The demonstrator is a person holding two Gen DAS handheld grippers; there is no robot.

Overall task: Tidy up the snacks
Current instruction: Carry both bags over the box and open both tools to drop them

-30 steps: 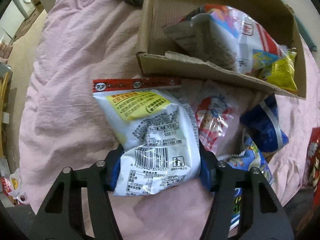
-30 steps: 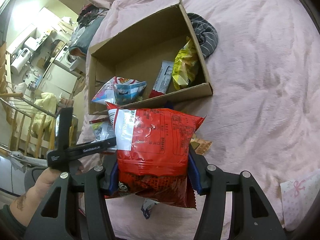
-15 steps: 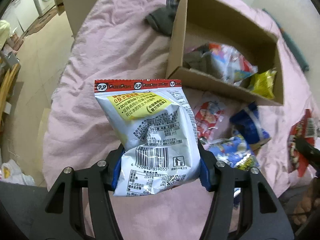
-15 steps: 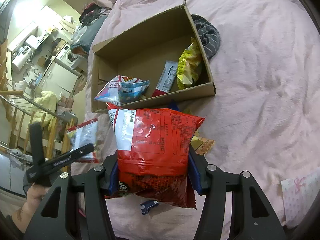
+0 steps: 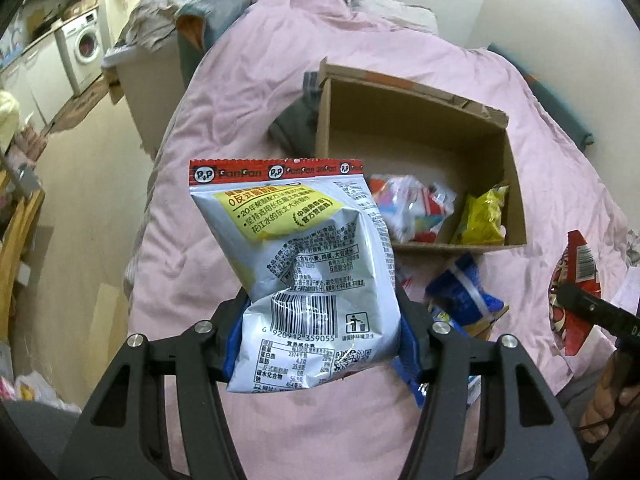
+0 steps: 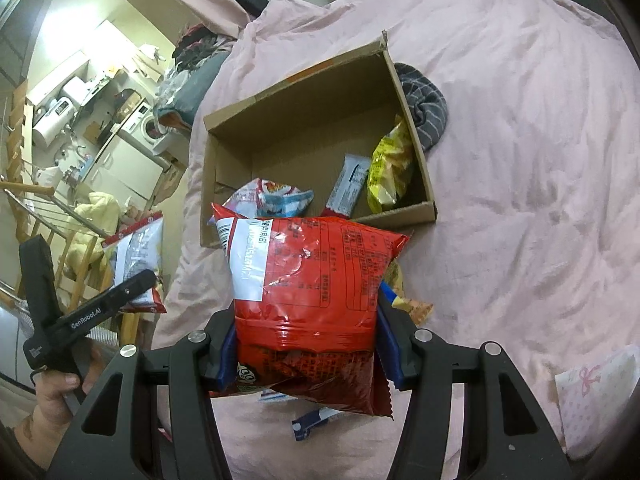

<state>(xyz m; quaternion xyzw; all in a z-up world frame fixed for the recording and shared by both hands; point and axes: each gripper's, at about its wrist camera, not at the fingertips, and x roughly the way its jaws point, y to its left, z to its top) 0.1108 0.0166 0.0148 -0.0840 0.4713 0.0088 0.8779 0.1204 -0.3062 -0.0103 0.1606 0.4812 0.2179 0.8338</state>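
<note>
My left gripper [image 5: 322, 332] is shut on a silver snack bag [image 5: 308, 264] with a red top strip, held up in the air above the pink bed. My right gripper [image 6: 306, 344] is shut on a red snack bag [image 6: 308, 280], also lifted. Beyond both stands an open cardboard box [image 5: 516, 184] [image 6: 416, 148] that holds a yellow bag [image 5: 482, 220] [image 6: 390, 172] and a few other packets [image 6: 272, 198]. In the right wrist view the silver snack bag [image 6: 138, 248] and the left gripper's handle show at the left. The red snack bag [image 5: 576, 280] shows at the right edge of the left wrist view.
Loose packets lie on the pink bedspread [image 5: 248, 92] in front of the box, among them a blue one [image 5: 464, 296]. A grey striped cloth [image 6: 426, 104] lies by the box's far side. The bed's left edge drops to the floor, with a washing machine [image 5: 86, 46] beyond.
My left gripper has risen with the silver bag and tilted up, so the box now looks farther and lower. The right gripper and its red bag have hardly moved.
</note>
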